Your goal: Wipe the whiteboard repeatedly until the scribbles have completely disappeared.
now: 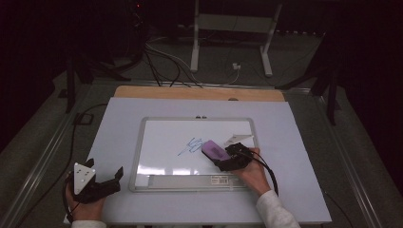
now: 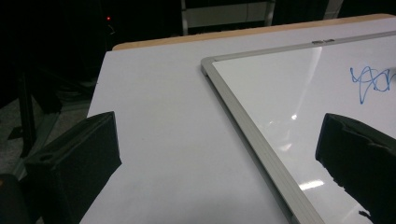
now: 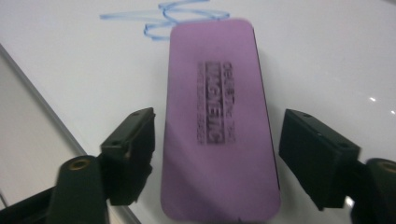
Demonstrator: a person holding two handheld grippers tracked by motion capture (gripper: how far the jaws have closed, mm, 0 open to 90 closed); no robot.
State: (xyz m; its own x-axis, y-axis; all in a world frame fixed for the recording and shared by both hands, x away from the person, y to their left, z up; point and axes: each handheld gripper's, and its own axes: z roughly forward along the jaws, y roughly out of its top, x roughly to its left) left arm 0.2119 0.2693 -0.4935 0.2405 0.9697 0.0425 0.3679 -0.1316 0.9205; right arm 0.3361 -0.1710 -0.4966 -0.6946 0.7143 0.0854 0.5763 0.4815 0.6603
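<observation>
A purple magnetic eraser (image 1: 214, 150) (image 3: 217, 121) lies flat on a whiteboard (image 1: 157, 137) (image 2: 299, 93), just right of a blue scribble (image 1: 190, 146) (image 3: 163, 18) (image 2: 371, 81). My right gripper (image 1: 222, 156) (image 3: 219, 116) straddles the eraser's near end. One jaw stands on each long side, with a thin gap showing, so the gripper is open. My left gripper (image 1: 104, 168) (image 2: 217, 126) rests over the table at the board's near left corner, open wide and holding nothing.
The board lies on a white table top (image 1: 119, 123) with a wooden strip (image 1: 199, 92) along the far edge. A pen tray (image 1: 190, 181) runs along the board's near side. Cables (image 1: 161, 61) and white stand legs (image 1: 195, 42) are on the dark floor beyond.
</observation>
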